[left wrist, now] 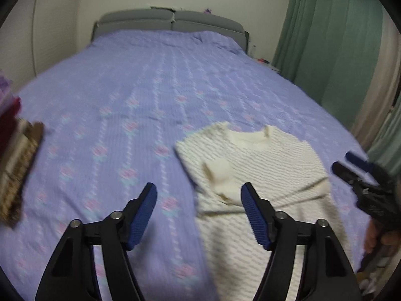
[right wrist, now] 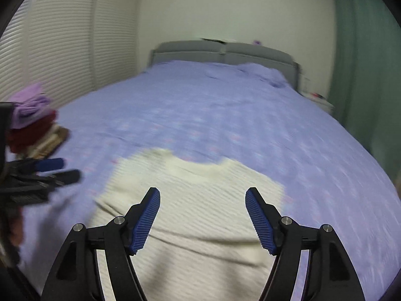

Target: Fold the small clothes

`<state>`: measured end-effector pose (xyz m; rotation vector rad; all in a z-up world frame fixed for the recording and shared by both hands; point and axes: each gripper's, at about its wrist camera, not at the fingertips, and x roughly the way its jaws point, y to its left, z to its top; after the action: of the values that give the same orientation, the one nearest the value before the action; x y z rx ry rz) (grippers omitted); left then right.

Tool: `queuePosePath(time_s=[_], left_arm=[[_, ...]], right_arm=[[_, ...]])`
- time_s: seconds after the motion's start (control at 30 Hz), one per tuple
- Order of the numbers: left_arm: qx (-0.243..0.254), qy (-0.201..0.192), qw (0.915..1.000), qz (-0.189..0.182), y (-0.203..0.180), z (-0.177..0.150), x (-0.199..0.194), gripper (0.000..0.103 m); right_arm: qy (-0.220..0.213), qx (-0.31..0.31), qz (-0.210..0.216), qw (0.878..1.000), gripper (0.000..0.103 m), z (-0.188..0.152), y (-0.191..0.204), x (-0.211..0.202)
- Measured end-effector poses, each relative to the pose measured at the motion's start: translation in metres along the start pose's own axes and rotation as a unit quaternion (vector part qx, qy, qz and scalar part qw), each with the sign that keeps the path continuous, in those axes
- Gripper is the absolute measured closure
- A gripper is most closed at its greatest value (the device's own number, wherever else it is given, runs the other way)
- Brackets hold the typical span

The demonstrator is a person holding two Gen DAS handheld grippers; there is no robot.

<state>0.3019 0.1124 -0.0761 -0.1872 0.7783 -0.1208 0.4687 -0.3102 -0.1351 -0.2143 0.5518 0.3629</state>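
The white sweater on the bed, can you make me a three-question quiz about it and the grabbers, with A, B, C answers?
1. Where does the white sweater lie?
A. On the purple bedspread
B. On the grey headboard
C. On the floor

2. What colour is the top piece of the folded pile?
A. Green
B. Light purple
C. Orange

3. How do the two grippers stand?
A. Both shut on the sweater
B. One open, one shut
C. Both open, holding nothing

Answers:
1 A: the sweater lies spread on the bedspread, neck toward the headboard, sleeves folded in across its front.
2 B: the right wrist view shows a light purple piece on top, dark red under it.
3 C: the left gripper and the right gripper each show wide-apart blue pads with nothing between them.
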Motion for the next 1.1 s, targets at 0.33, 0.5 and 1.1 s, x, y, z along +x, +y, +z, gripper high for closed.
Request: queuePosePath(time_s=[0.33,0.5,1.1], left_arm=[[-0.016,0.035,0.9986,-0.036,-0.022,-0.009,0.042,0.065],[-0.036,0.059,0.9969,-0.037,-0.018,-0.011,0.061,0.065],[-0.116,0.097,0.9849,-0.084,0.0,-0.012,0.085,0.07]], right_arm=[[0.047,0.07,-0.046,0.995,0.032,-0.048,-0.069,0.009],[0.044,0.075,-0.042,0.995,0.032,-0.055,-0.072,0.012],[0.055,0.084,-0.044,0.994,0.033,-0.064,-0.075,0.032]])
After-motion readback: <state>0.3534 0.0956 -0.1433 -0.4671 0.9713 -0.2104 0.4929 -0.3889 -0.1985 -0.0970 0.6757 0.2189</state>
